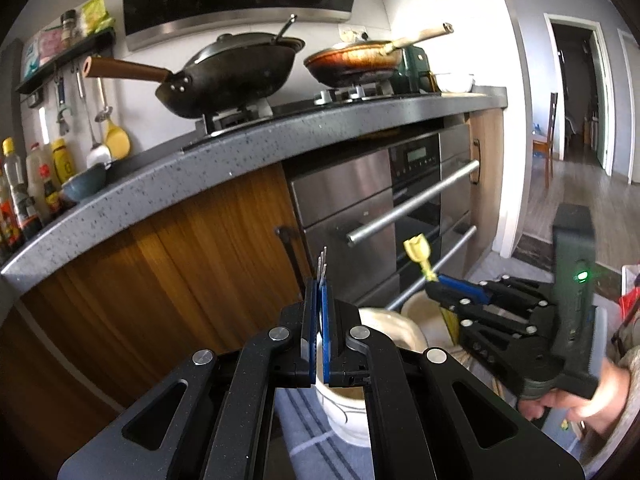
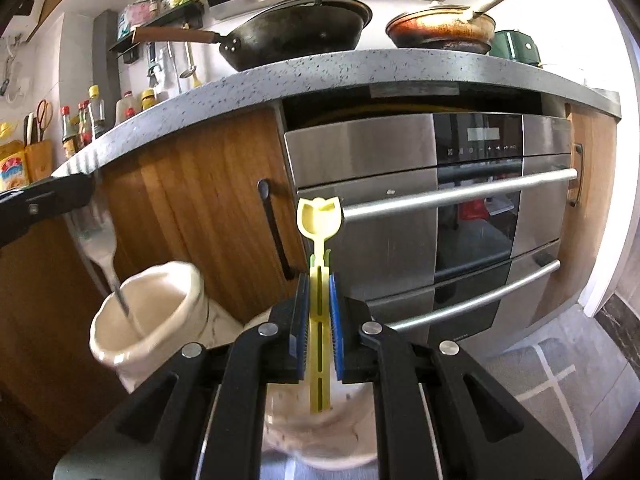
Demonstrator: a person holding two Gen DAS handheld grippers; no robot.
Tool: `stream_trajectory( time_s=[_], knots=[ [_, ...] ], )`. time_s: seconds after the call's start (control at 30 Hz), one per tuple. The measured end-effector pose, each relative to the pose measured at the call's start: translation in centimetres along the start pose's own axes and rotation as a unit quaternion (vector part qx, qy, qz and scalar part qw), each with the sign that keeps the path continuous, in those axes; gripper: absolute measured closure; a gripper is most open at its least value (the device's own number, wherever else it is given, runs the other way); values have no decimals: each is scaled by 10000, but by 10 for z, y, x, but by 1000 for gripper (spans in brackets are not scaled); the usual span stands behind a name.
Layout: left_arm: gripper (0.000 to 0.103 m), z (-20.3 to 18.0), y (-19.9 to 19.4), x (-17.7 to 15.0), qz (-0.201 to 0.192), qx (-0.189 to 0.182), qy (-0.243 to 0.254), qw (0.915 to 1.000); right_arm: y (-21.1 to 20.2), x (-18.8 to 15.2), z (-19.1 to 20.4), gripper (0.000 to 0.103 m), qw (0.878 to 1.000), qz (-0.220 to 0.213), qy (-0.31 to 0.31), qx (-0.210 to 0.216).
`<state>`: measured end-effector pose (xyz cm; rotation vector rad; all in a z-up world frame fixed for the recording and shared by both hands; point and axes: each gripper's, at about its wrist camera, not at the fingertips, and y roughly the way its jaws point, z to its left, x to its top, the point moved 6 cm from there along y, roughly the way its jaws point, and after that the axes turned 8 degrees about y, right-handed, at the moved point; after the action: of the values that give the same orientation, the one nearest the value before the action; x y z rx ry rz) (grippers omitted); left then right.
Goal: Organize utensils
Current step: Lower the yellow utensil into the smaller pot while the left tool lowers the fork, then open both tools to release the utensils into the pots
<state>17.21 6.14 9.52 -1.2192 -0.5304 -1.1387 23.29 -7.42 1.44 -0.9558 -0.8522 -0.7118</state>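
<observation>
Fork (image 1: pixel 322 266) tines poke up from the clenched left gripper (image 1: pixel 320 320); only the right wrist view shows its handle dipping into the near-left white ceramic cup (image 2: pixel 148 320). Right gripper (image 2: pixel 320 320) clamps a yellow plastic spoon (image 2: pixel 320 216) upright before the steel oven (image 2: pixel 400 200).

Both grippers are built alike: matte black plastic linkage arms with teardrop cut-outs, joined by round silver pivot pins behind the fingers. The left gripper (image 1: pixel 319 308) carries blue ribbed pads on the inner faces of its black fingers, and so does the right gripper (image 2: pixel 320 304). Behind the right one's fingers sits a dark green-grey handle block with a small green light glowing on its side.
</observation>
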Motion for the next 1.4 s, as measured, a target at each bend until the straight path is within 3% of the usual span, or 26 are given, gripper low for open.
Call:
stream_trajectory(
  time_s=[0.43, 0.77, 1.23, 1.4],
  knots=[
    [100, -9, 13, -18, 282, -103, 44, 9995, 1, -13, 2, 93, 9973, 715, -177, -49],
    [100, -21, 13, -18, 261, -122, 292, 9992, 15, -10, 7, 93, 9895, 1344, -350, -398],
    [100, -14, 19, -19, 358, -64, 128, 9993, 14, -9, 5, 91, 9896, 1347, -327, -377],
    [100, -11, 20, -20, 390, -37, 86, 9992, 7, -10, 10, 82, 9906, 1294, -346, -291]
  ],
)
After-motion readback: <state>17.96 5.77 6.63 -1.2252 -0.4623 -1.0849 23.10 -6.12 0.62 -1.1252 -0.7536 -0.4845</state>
